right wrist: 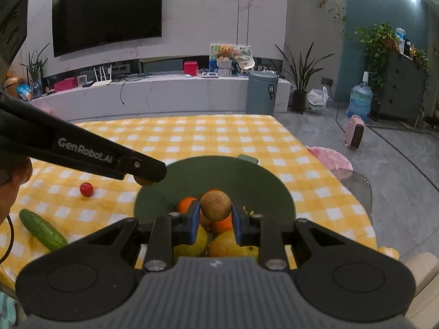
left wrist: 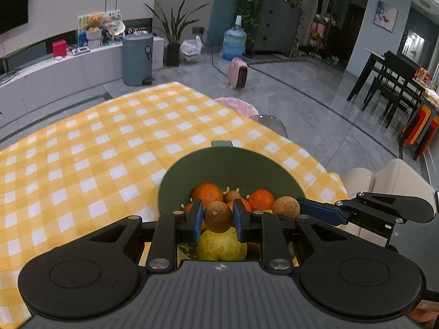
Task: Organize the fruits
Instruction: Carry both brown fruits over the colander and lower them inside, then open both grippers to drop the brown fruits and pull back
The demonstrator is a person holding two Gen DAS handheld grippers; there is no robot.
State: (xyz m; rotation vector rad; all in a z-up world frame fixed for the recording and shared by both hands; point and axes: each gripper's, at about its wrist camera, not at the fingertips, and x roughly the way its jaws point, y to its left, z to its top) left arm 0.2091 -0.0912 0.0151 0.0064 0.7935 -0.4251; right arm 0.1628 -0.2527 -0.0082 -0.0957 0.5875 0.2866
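A green bowl (left wrist: pixel 233 164) on the yellow checked tablecloth (left wrist: pixel 82 150) holds oranges (left wrist: pixel 207 193), a yellow pear (left wrist: pixel 221 244) and small brown fruits. My left gripper (left wrist: pixel 218 216) is shut on a round brown fruit (left wrist: pixel 218 216) above the bowl's near rim. My right gripper (right wrist: pixel 215 211) is shut on another round brown fruit (right wrist: pixel 215 205), also above the bowl (right wrist: pixel 233 172). That fruit shows in the left wrist view (left wrist: pixel 286 206) at the right gripper's blue fingertips (left wrist: pixel 312 205). The left gripper shows in the right wrist view (right wrist: pixel 145 179), its brown fruit peeking out at the bowl's left rim.
A red cherry tomato (right wrist: pixel 86 189) and a green cucumber (right wrist: pixel 42 230) lie on the cloth left of the bowl. A pink-lined bin (right wrist: pixel 332 159) and a clear chair (right wrist: pixel 356 183) stand by the table's right edge. A beige sofa (left wrist: pixel 384 178) is near right.
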